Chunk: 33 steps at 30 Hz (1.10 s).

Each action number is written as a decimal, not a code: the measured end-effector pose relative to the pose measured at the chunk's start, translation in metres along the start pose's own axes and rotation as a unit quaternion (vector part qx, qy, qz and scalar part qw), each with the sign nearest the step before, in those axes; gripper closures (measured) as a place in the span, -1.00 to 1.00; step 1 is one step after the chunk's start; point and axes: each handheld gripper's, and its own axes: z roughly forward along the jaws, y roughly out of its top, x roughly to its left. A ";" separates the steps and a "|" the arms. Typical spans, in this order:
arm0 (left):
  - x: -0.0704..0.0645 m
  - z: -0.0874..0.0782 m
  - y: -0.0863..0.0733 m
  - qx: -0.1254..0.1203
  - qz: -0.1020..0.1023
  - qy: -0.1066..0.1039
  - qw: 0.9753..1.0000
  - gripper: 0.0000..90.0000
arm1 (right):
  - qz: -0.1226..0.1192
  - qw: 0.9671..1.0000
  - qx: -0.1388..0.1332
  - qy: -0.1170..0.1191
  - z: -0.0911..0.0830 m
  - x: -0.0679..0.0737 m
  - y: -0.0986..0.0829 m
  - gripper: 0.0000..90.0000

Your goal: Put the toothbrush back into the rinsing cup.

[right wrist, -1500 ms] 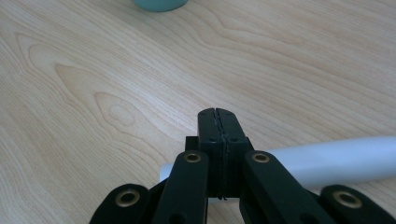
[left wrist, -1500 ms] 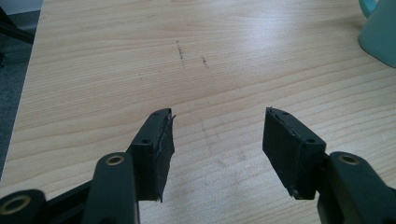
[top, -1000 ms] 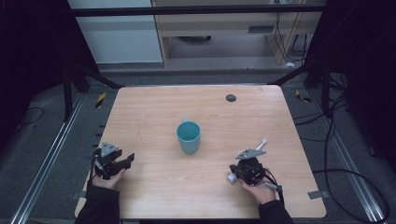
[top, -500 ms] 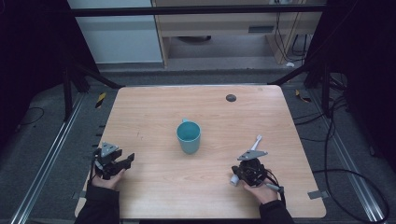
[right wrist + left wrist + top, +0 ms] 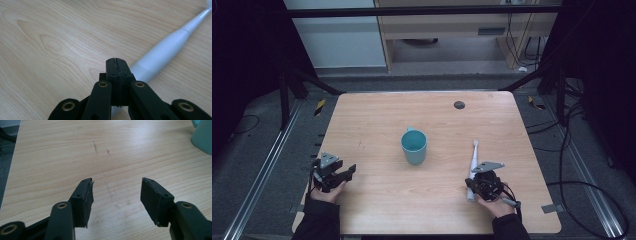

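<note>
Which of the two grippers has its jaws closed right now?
The right gripper, beside the white toothbrush: its jaws are pressed together with nothing between them. The left gripper has its jaws spread wide over bare table.

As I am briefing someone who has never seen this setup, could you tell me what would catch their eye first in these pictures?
First, the teal cup standing upright at the middle of the wooden table. Next, the white electric toothbrush lying flat to the cup's right; the right gripper, jaws pressed together, sits over its handle end. The left gripper rests near the table's front left corner, jaws apart with bare wood between them.
</note>
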 end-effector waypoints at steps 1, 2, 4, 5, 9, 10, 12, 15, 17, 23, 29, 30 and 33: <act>0.000 0.000 0.000 0.000 0.000 0.000 1.000 -0.05 | 0.000 1.000 0.000 0.000 0.000 0.000 0.000 1.00; 0.000 0.000 0.000 0.000 0.000 0.000 1.000 -0.05 | 0.001 1.000 0.001 0.001 0.000 0.000 0.000 1.00; 0.000 0.000 0.000 0.000 0.000 0.000 1.000 -0.05 | 0.003 1.000 0.002 -0.001 0.000 -0.001 -0.001 1.00; 0.000 0.000 0.000 0.000 0.000 0.000 1.000 -0.05 | 0.003 1.000 0.004 -0.001 -0.001 -0.002 -0.001 1.00; 0.000 0.000 0.000 0.000 0.000 0.000 1.000 -0.05 | 0.003 1.000 0.001 -0.002 -0.002 -0.003 -0.002 1.00; 0.000 0.000 0.000 0.000 0.000 0.000 1.000 -0.05 | 0.005 1.000 0.002 -0.003 -0.003 -0.004 -0.002 1.00; 0.000 0.000 0.000 0.000 0.001 0.001 1.000 -0.05 | 0.006 1.000 0.002 -0.003 -0.003 -0.004 -0.003 1.00; 0.000 0.000 0.000 0.000 0.001 0.001 1.000 -0.05 | 0.006 1.000 0.003 -0.004 -0.003 -0.004 -0.003 1.00; 0.000 0.000 0.000 0.000 0.001 0.000 1.000 -0.05 | 0.006 1.000 0.004 -0.006 -0.003 -0.005 -0.004 1.00; 0.000 0.000 0.000 0.000 0.001 0.000 1.000 -0.05 | 0.011 1.000 0.005 -0.007 -0.005 -0.007 -0.005 1.00; 0.000 0.000 0.000 0.000 0.001 0.000 1.000 -0.05 | 0.011 1.000 0.006 -0.007 -0.005 -0.008 -0.005 1.00; 0.000 0.000 0.000 0.000 0.001 0.000 1.000 -0.05 | 0.010 1.000 0.004 -0.007 -0.006 -0.008 -0.004 1.00; 0.000 0.000 0.000 0.000 0.001 0.000 1.000 -0.05 | 0.013 1.000 0.001 -0.005 -0.006 -0.008 -0.004 0.99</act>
